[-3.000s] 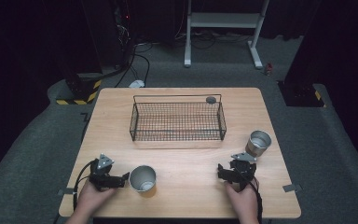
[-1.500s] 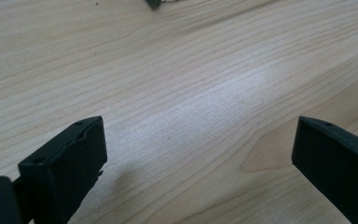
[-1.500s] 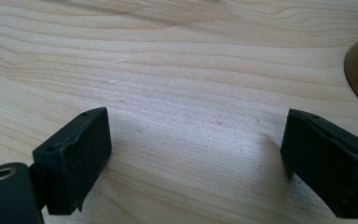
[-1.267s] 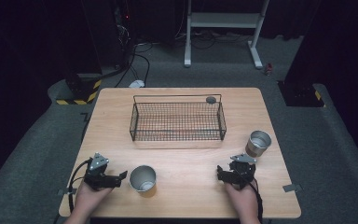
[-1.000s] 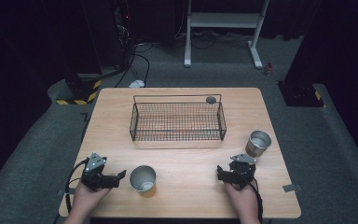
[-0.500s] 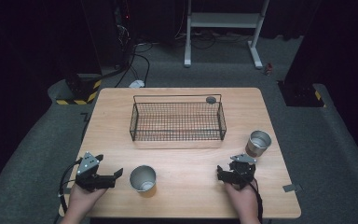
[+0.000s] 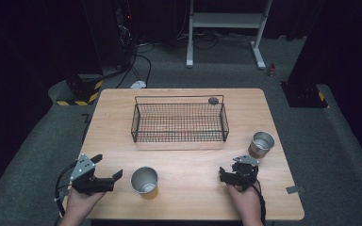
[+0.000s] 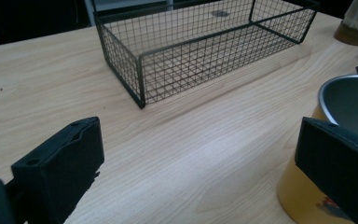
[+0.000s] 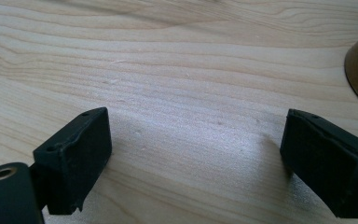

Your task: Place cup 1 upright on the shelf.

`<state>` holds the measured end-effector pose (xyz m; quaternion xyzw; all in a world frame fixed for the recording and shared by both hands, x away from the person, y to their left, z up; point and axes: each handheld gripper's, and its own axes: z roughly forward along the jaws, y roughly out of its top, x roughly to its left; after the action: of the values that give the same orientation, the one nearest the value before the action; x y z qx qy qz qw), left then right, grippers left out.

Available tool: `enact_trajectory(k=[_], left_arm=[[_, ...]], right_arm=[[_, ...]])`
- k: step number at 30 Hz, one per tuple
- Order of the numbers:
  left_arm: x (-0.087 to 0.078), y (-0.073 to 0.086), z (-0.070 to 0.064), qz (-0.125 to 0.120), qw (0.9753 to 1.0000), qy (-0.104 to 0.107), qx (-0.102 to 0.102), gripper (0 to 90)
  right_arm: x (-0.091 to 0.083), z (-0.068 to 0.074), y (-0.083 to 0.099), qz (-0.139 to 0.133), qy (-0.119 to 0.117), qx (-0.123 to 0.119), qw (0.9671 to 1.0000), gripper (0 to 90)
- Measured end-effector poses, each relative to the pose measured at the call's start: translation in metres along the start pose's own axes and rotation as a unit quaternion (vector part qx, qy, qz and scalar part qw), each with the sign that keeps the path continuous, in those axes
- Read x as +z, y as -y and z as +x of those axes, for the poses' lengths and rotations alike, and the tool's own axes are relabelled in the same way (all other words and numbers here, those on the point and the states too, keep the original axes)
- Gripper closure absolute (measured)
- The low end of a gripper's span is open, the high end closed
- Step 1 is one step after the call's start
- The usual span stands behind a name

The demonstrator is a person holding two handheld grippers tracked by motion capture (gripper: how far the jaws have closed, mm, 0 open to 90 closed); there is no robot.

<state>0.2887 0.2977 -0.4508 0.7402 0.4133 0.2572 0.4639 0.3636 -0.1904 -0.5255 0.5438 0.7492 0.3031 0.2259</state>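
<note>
The wire basket (image 7: 179,121) is sitting toward the far middle of the wooden table (image 7: 188,197), and everything else is lying on the person's side of it. Nearer than the basket's left half, a steel cup (image 7: 144,180) is standing upright with its mouth open to the ceiling; in the left gripper view its yellowish lower wall and grey rim (image 8: 349,140) are showing close behind the right-hand jaw. The left gripper (image 7: 107,170) is hovering just to the left of that cup, off the basket's near left corner, at the table's left edge, with its jaws standing wide apart and nothing between them; the person's left hand (image 7: 82,200) is gripping it from below. A second steel cup (image 7: 261,144) is standing just off the basket's right end, slightly nearer to the person. The right gripper (image 7: 226,175) is hanging low over bare wood nearer than the basket's right end, and close to that second cup; its jaws are likewise spread apart over empty tabletop. A small dark round thing (image 7: 213,100) is lying by the basket's far right corner.
</note>
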Motion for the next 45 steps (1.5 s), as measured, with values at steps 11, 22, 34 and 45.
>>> enact_trajectory(k=[11, 22, 34, 45], left_arm=[[-0.002, -0.008, -0.015, -0.020, 0.9995, 0.021, 0.008, 1.9], [0.000, -0.012, -0.033, -0.036, 0.9978, 0.054, 0.012, 1.9], [0.007, -0.015, -0.055, -0.037, 0.9945, 0.095, 0.022, 1.3], [0.013, -0.015, -0.068, -0.037, 0.9914, 0.122, 0.031, 0.7]], right_arm=[[0.000, 0.000, 0.000, 0.000, 0.000, 0.000, 1.0000, 8.8], [0.000, 0.000, 0.000, 0.000, 0.000, 0.000, 1.0000, 8.8], [0.000, 0.000, 0.000, 0.000, 0.000, 0.000, 1.0000, 8.8], [0.000, 0.000, 0.000, 0.000, 0.000, 0.000, 1.0000, 9.1]])
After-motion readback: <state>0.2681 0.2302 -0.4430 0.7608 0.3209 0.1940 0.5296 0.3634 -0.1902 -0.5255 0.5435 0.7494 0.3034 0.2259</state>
